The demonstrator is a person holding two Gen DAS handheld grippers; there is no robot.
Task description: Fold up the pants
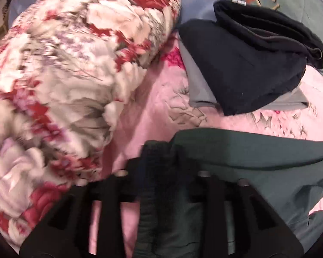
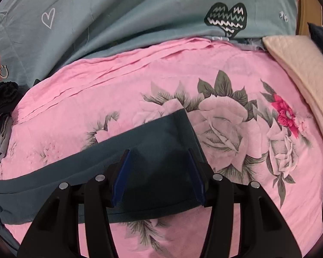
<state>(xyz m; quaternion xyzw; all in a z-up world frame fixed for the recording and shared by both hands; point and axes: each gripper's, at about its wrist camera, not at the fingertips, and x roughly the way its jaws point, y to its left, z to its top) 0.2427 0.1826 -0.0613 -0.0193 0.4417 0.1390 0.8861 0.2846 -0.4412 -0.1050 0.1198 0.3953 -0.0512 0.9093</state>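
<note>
The left tongs (image 1: 159,159) are clamped on a bunched, dark fold of the teal pants (image 1: 258,159), which trail away to the right over the pink floral bedspread (image 1: 152,107). The right tongs (image 2: 159,172) stand apart, blue pads either side of the flat pant-leg end (image 2: 161,142), which lies between them on the bedspread. The pants are dark teal, smooth, and stretched long across the bed. Beyond the pants sit a stack of folded dark clothes (image 1: 243,64), a rolled floral blanket (image 1: 64,75) and a grey-green heart-print sheet (image 2: 118,17).
</note>
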